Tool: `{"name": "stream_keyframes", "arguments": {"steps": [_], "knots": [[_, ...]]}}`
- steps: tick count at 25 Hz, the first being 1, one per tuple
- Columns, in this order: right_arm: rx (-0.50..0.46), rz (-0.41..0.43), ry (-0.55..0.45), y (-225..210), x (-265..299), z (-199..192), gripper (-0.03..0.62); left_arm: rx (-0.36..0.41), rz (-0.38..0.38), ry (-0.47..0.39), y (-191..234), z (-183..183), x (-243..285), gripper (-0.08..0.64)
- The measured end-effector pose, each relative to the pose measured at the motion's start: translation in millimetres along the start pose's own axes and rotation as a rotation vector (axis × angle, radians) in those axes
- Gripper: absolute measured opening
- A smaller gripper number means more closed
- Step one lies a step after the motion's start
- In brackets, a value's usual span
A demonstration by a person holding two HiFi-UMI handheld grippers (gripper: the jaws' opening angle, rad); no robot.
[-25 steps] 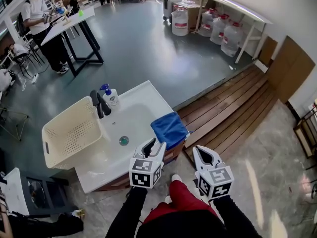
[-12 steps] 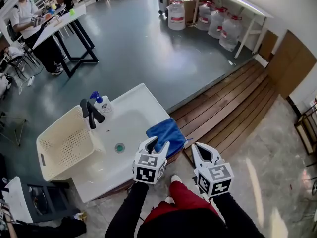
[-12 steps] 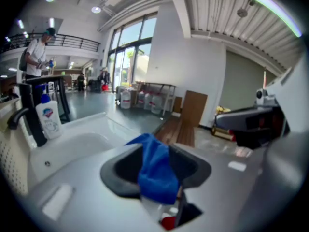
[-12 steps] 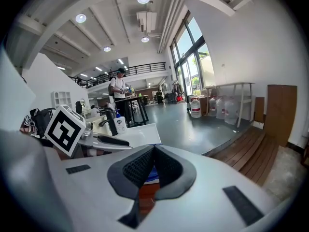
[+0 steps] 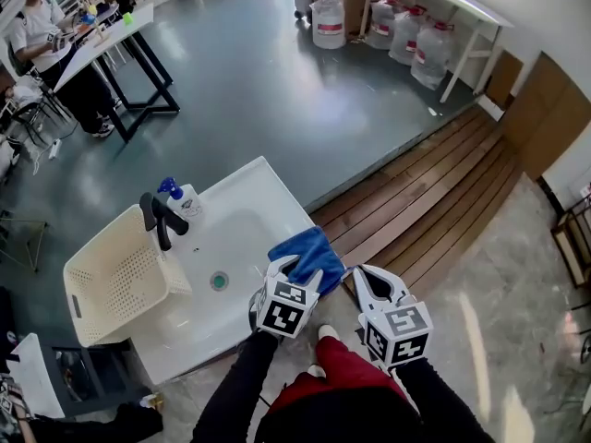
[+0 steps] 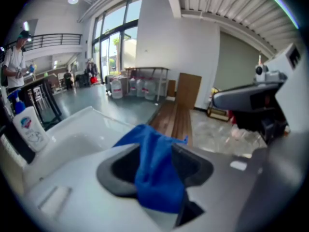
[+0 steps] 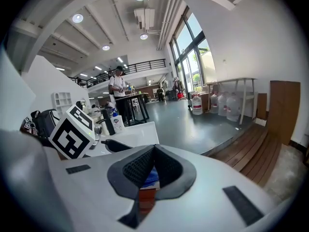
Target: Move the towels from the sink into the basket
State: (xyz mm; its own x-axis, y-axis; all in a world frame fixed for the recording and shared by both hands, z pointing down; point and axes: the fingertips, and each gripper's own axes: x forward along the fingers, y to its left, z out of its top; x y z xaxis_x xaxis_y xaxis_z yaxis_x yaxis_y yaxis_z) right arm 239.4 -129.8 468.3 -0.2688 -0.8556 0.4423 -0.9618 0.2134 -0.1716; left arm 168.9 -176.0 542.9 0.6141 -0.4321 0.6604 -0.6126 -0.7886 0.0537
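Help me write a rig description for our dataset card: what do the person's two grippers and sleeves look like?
Both the left gripper and right gripper have white plastic bodies with two curved jaws lined with dark grey pads, which look textured on the right one. Each carries a white cube printed with black square markers. The sleeves are black.

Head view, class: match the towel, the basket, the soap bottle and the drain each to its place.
1 blue towel
2 basket
3 soap bottle
4 drain

a beside the tap
b in the bottom of the sink
c on the sink's near right corner
d against the sink's left side

Pairs: 1-c, 2-d, 3-a, 4-b
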Motion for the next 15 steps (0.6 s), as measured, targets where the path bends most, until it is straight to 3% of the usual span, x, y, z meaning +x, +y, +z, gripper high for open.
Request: {"name": "stream_keyframes", "arguments": {"steps": [15], "knots": [[0.016,0.013,0.034,-15,21,2,0.008,0.026,-0.033,0.155,1,-21,25,0.221]]}}
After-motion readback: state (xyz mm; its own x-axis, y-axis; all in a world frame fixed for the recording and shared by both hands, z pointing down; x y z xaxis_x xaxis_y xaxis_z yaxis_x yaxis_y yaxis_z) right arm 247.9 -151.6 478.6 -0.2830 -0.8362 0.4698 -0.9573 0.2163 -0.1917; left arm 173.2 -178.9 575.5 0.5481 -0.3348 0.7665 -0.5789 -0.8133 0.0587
